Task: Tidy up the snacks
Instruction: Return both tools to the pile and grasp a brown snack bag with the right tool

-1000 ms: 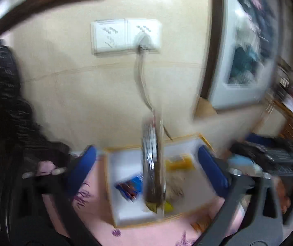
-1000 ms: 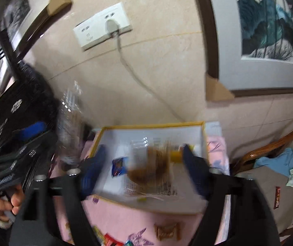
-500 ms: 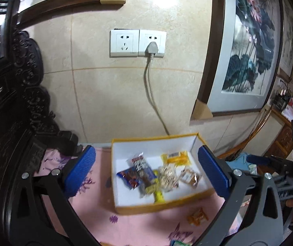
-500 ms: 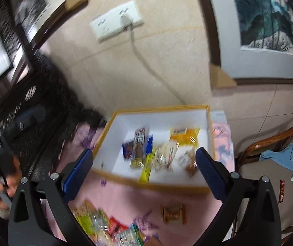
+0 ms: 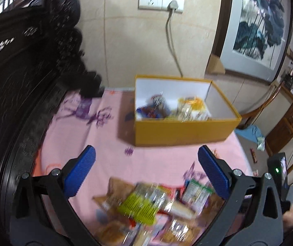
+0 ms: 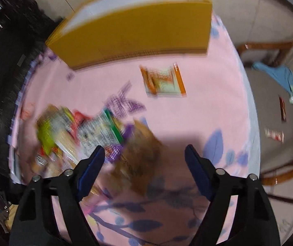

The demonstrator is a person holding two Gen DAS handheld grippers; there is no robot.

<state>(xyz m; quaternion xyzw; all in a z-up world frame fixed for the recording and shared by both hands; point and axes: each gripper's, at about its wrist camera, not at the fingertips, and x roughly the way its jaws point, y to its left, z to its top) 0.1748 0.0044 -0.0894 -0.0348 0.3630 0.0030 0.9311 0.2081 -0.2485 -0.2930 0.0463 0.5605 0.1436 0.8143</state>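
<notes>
Two grippers over a pink flowered cloth (image 5: 109,143) on the desk, both views motion-blurred. Yellow box (image 5: 183,131) with white inside sits at upper centre of the left wrist view, long axis running left-right across the frame, open top up; several wrapped snacks lie inside it at its near left, too blurred to name. Snack pile (image 5: 152,203) lies loose at the bottom centre, between and below the left gripper's fingers; a clear pack with a lime-green band (image 5: 138,209) on top, its long axis slanting lower right.

Left gripper (image 5: 146,174) spread wide, nothing between the blue pads (image 5: 78,172), not touching any snack.

Right gripper (image 6: 144,168) is closing, pads not yet pressing anything; a brown wrapped snack (image 6: 140,153) lies under the gap, long axis tilted from upper left to lower right. One orange-edged packet (image 6: 162,82) lies alone at upper centre of the right wrist view, near the box front, well apart from the pile (image 6: 78,133) at left.
</notes>
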